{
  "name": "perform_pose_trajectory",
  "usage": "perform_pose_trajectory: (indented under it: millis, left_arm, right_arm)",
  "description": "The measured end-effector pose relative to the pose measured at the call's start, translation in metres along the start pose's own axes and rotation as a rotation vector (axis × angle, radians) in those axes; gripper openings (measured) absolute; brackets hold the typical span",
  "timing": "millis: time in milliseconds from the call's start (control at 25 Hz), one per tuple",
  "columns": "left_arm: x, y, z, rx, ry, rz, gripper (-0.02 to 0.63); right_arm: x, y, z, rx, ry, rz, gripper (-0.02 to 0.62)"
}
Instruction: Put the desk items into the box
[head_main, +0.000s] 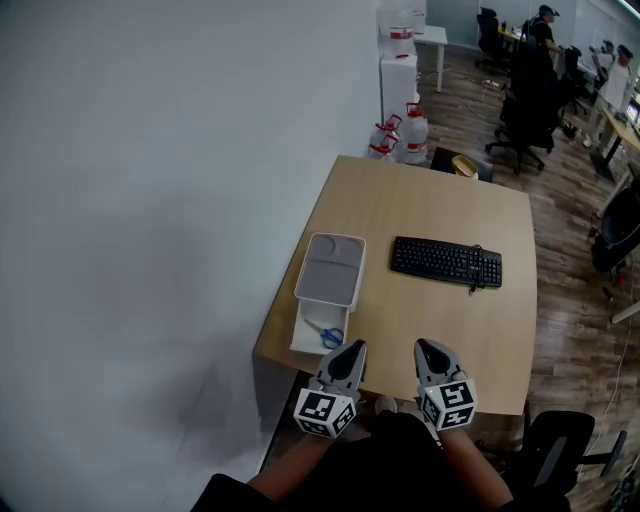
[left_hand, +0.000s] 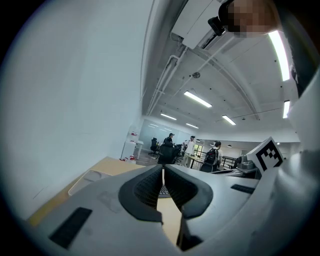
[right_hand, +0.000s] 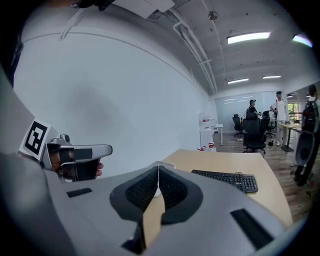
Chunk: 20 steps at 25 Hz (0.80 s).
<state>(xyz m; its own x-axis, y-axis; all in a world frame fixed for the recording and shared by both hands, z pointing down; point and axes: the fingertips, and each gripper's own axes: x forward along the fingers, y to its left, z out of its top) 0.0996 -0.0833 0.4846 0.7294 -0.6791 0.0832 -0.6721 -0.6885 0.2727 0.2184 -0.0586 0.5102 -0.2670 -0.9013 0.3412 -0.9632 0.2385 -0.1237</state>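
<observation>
On desk (head_main: 430, 215): one keyboard (head_main: 446, 262), one box (head_main: 326, 296), perhaps scissors (head_main: 331, 337).

Bright, even office light from ceiling strip lights (left_hand: 197, 99) above the desk (head_main: 440, 320), the strips blown out white. A soft shadow lies on the wall (head_main: 200, 380) left of the desk's near corner. Both gripper views are fisheye-warped with black vignette corners and a soft, blurry close foreground. The head view is sharp with mild edge bending.
</observation>
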Motion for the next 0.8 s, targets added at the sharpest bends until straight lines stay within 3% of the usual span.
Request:
perform_pose_trajectory:
  millis: [360, 520, 800]
  left_arm:
    - [0.063, -0.033, 0.001, 0.038, 0.022, -0.042, 0.021]
    - [0.080, -0.039, -0.001, 0.014, 0.021, -0.048, 0.021]
    - [0.096, -0.034, 0.009, 0.025, 0.024, -0.102, 0.021]
  right_arm:
    - [-0.012, -0.073, 0.001, 0.044, -0.038, -0.067, 0.063]
    - [-0.012, -0.103, 0.004, 0.034, -0.037, -0.113, 0.063]
    - [-0.014, -0.121, 0.021, 0.071, -0.066, -0.204, 0.063]
